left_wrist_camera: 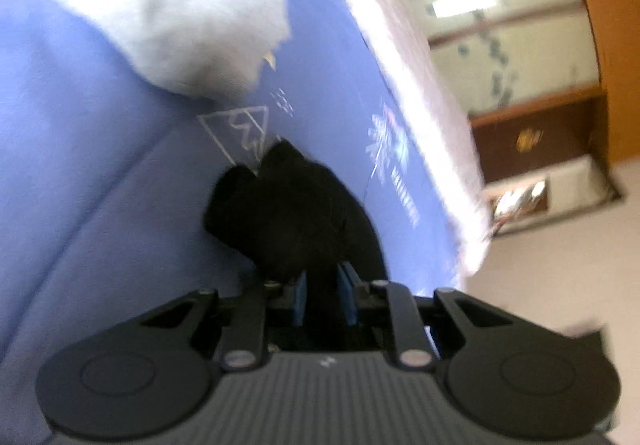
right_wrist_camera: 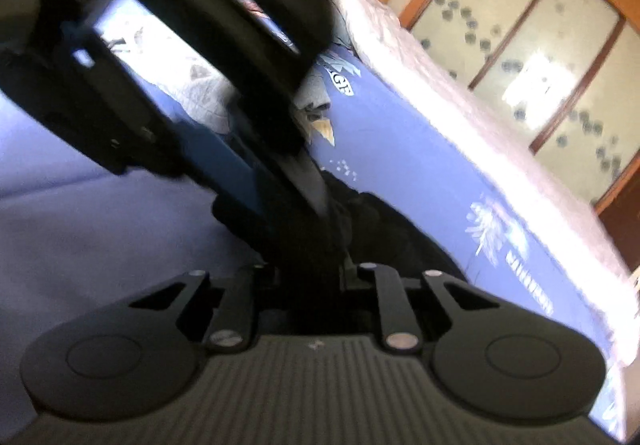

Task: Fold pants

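**Operator:** Pants (left_wrist_camera: pixel 296 213), black, bunched into a dark wad right ahead of my left gripper (left_wrist_camera: pixel 322 285). They lie on the blue printed sheet (left_wrist_camera: pixel 100 185), rising toward twelve o'clock from the jaws. The blue pads (left_wrist_camera: pixel 347 297) are clenched on a fold of that black cloth.

**Spotter:** And your right side?

**Operator:** My right gripper (right_wrist_camera: pixel 310 269) is nearly closed, with black cloth (right_wrist_camera: pixel 384 229) lying between the jaws; I judge it is grasping the pants too, though blur and shadow hide the pads. The other gripper crosses that view from ten o'clock, touching or just beside mine.

**Spotter:** What could go wrong?

**Operator:** Both grips sit close together on one bunch. If I pull them apart, I may drag a clump instead of a clean edge, and the fold comes out crooked. The tools could also knock each other, being so near. A thin pinch may slip free when I lift. The white fuzzy blanket (left_wrist_camera: pixel 172 13) at eleven o'clock is near; a swinging leg could snag it, and the sheet could ride up with the cloth.

**Spotter:** Any baskets or bins to mind?

**Operator:** None visible in either view. Only the bed with its pale quilted edge (right_wrist_camera: pixel 460 97), and wooden wardrobe doors (right_wrist_camera: pixel 532 57) at one o'clock, whose contents I cannot see.
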Motion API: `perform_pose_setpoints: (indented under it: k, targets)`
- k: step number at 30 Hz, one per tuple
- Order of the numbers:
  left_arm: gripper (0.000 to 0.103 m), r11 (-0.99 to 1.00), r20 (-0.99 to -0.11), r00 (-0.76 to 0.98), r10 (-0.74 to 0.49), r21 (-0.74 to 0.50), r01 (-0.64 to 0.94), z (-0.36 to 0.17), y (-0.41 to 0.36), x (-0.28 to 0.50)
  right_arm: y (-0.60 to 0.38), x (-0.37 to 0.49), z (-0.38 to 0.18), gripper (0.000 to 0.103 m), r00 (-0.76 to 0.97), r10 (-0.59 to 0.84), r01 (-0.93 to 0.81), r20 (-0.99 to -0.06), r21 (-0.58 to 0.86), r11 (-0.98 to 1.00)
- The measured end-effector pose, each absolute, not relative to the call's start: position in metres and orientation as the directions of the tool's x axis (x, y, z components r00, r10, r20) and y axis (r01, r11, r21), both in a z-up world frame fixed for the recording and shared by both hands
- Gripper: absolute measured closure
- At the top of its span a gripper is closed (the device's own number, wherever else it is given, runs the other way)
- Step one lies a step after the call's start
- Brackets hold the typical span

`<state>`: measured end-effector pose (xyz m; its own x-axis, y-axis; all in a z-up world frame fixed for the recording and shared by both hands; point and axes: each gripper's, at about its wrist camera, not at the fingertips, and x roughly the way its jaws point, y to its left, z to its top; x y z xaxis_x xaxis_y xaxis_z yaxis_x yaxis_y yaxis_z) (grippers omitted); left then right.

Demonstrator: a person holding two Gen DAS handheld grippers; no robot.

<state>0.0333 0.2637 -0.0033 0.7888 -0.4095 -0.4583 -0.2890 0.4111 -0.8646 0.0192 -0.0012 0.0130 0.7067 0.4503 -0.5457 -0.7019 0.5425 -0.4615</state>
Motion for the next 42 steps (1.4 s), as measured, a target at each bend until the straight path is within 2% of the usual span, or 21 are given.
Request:
perform_pose_setpoints:
  k: [1, 3, 6, 10, 12, 15, 18, 20, 22, 23, 25, 28, 31, 33, 34, 36, 37, 38, 39, 42]
  targets:
    - [0.081, 0.419, -0.475, 0.811, -0.343, -0.850, -0.321, -0.001, 0.271, 0.024, -0.003, 0.023, 0.016, 0.084, 0.700, 0.444, -0.702, -0.559, -0.428, 0.569]
    - [0.080, 0.467, -0.511, 0.824, -0.245, -0.807, -0.362, 0.008, 0.280, 0.012, -0.010, 0.037, 0.029, 0.085, 0.666, 0.447, -0.703, -0.597, -0.303, 0.643]
    - [0.080, 0.446, -0.500, 0.825, -0.265, -0.822, -0.355, 0.012, 0.283, 0.005, -0.033, 0.061, 0.059, 0.085, 0.652, 0.474, -0.640, -0.592, -0.095, 0.762]
    - [0.078, 0.527, -0.534, 0.795, -0.287, -0.781, -0.334, 0.025, 0.256, 0.018, -0.111, 0.099, 0.108, 0.085, 0.698, 0.509, -0.437, -0.504, 0.264, 0.860]
    - [0.076, 0.559, -0.542, 0.774, -0.328, -0.772, -0.303, 0.031, 0.234, 0.030, -0.170, 0.108, 0.124, 0.085, 0.752, 0.486, -0.310, -0.445, 0.412, 0.857]
    - [0.073, 0.616, -0.560, 0.734, -0.385, -0.748, -0.247, 0.037, 0.194, 0.049, -0.261, 0.096, 0.127, 0.085, 0.829, 0.400, -0.129, -0.392, 0.561, 0.818]
    - [0.069, 0.675, -0.589, 0.677, -0.442, -0.715, -0.181, 0.039, 0.145, 0.066, -0.341, 0.067, 0.101, 0.085, 0.868, 0.241, 0.080, -0.433, 0.602, 0.795]
    - [0.068, 0.713, -0.615, 0.628, -0.477, -0.689, -0.133, 0.038, 0.106, 0.080, -0.378, 0.053, 0.069, 0.082, 0.847, 0.147, 0.209, -0.511, 0.574, 0.792]
    - [0.066, 0.742, -0.642, 0.576, -0.506, -0.664, -0.088, 0.034, 0.070, 0.091, -0.392, 0.056, 0.039, 0.082, 0.784, 0.130, 0.296, -0.607, 0.550, 0.781]
    - [0.065, 0.755, -0.659, 0.544, -0.519, -0.652, -0.068, 0.032, 0.051, 0.097, -0.402, 0.055, 0.022, 0.082, 0.752, 0.169, 0.318, -0.637, 0.576, 0.753]
    - [0.060, 0.775, -0.684, 0.493, -0.538, -0.631, -0.030, 0.027, 0.020, 0.104, -0.418, 0.048, 0.001, 0.080, 0.739, 0.291, 0.304, -0.607, 0.686, 0.660]
    - [0.048, 0.814, -0.724, 0.454, -0.520, -0.581, 0.007, 0.021, -0.014, 0.111, -0.430, 0.040, 0.001, 0.077, 0.764, 0.344, 0.263, -0.546, 0.751, 0.606]
    - [0.045, 0.831, -0.751, 0.424, -0.506, -0.556, 0.007, 0.013, -0.030, 0.115, -0.431, 0.034, 0.014, 0.074, 0.779, 0.373, 0.226, -0.504, 0.781, 0.582]
    - [0.044, 0.837, -0.764, 0.408, -0.501, -0.547, 0.002, 0.007, -0.035, 0.113, -0.434, 0.031, 0.020, 0.059, 0.794, 0.386, 0.189, -0.470, 0.795, 0.577]
    - [0.045, 0.841, -0.770, 0.399, -0.498, -0.542, 0.004, 0.004, -0.037, 0.111, -0.442, 0.026, 0.027, 0.055, 0.802, 0.391, 0.156, -0.452, 0.790, 0.593]
    - [0.054, 0.848, -0.784, 0.377, -0.493, -0.530, 0.008, -0.005, -0.042, 0.113, -0.441, 0.033, 0.026, 0.054, 0.807, 0.379, 0.107, -0.453, 0.743, 0.660]
    - [0.064, 0.856, -0.793, 0.369, -0.485, -0.516, 0.016, -0.010, -0.045, 0.113, -0.438, 0.034, 0.025, 0.054, 0.803, 0.361, 0.108, -0.474, 0.711, 0.695]
    - [0.068, 0.871, -0.801, 0.381, -0.463, -0.490, 0.028, -0.011, -0.048, 0.111, -0.435, 0.040, 0.019, 0.054, 0.783, 0.332, 0.147, -0.526, 0.674, 0.724]
    - [0.077, 0.879, -0.802, 0.390, -0.454, -0.475, 0.045, -0.009, -0.050, 0.109, -0.435, 0.047, 0.011, 0.055, 0.748, 0.310, 0.200, -0.586, 0.645, 0.737]
    - [0.084, 0.877, -0.795, 0.392, -0.463, -0.476, 0.069, -0.005, -0.048, 0.106, -0.448, 0.037, 0.000, 0.054, 0.744, 0.364, 0.204, -0.561, 0.709, 0.675]
